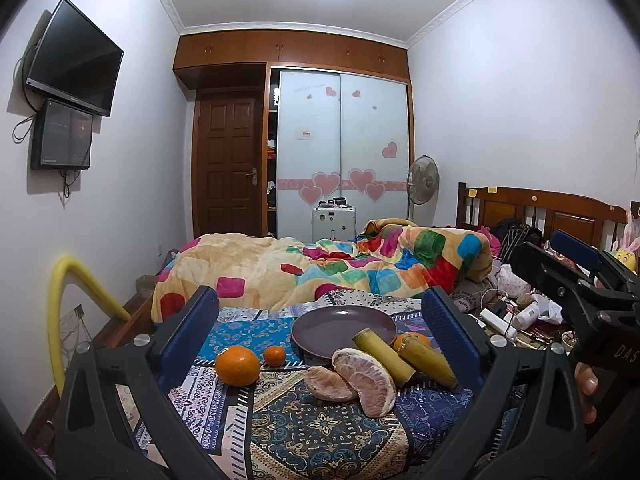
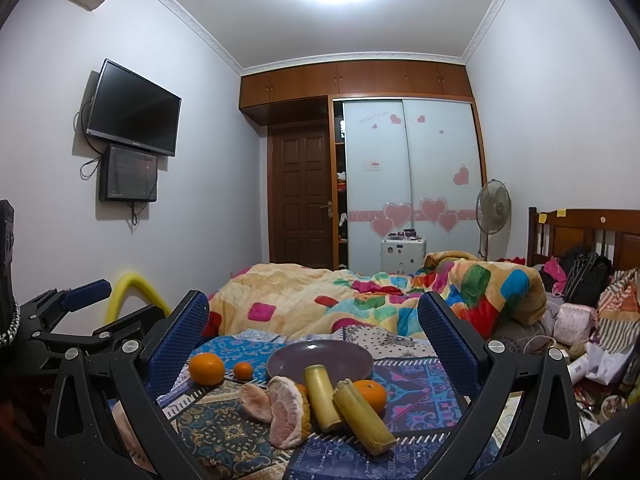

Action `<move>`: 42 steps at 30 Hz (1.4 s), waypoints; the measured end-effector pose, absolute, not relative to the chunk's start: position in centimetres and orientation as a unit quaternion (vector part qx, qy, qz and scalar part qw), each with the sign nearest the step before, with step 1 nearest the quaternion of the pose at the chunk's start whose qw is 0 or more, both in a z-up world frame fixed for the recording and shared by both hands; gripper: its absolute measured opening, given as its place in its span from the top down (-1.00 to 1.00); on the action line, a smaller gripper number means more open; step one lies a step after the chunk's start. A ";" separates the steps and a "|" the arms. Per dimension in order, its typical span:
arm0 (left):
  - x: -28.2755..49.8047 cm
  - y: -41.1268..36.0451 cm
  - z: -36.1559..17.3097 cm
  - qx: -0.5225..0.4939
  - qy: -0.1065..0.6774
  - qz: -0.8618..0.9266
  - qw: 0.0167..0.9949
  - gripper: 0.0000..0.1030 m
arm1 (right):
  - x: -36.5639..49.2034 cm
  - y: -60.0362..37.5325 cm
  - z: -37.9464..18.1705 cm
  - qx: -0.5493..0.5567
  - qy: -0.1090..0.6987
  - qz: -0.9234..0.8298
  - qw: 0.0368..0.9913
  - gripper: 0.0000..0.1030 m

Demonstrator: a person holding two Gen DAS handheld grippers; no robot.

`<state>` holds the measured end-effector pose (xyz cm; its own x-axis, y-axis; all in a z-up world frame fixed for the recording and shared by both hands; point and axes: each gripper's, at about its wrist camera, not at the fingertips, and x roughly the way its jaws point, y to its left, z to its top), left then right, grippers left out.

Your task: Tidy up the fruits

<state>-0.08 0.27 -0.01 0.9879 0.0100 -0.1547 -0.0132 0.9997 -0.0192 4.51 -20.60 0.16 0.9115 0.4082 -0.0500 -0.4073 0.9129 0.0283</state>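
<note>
On a patterned cloth (image 1: 320, 436) on the bed lie the fruits. A purple plate (image 1: 344, 330) is bare. Left of it sit a large orange (image 1: 237, 365) and a small mandarin (image 1: 274, 355). In front of the plate lie two peeled pomelo segments (image 1: 370, 380) and two yellow sugarcane pieces (image 1: 382, 354), with another orange (image 1: 414, 338) behind them. My left gripper (image 1: 320, 296) is open, hovering before the fruit and holding nothing. My right gripper (image 2: 314, 300) is open too, facing the same plate (image 2: 320, 360), pomelo (image 2: 286, 412) and sugarcane (image 2: 362, 416).
A colourful quilt (image 1: 320, 268) is piled behind the plate. A yellow tube (image 1: 60, 300) arches at the left wall. Cables, bottles and bags (image 1: 520, 312) clutter the right side below a wooden headboard (image 1: 540, 208). A person's thumb (image 1: 586, 384) holds the right gripper.
</note>
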 end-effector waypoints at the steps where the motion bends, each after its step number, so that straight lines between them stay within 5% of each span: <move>1: -0.1 0.2 0.0 -0.010 0.077 0.006 0.997 -0.99 | 4.5 -20.6 0.2 0.008 0.028 0.208 0.978 -1.00; 42: 3.0 1.3 -2.3 -0.005 0.113 0.022 0.993 -0.99 | 7.4 -20.4 -2.0 -0.004 0.064 0.188 0.980 -1.00</move>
<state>3.00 1.33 -2.29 0.9734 0.0435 -0.2249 -0.0457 0.9989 -0.0045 7.37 -20.45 -1.98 0.9213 0.3675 -0.1267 -0.3685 0.9295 0.0164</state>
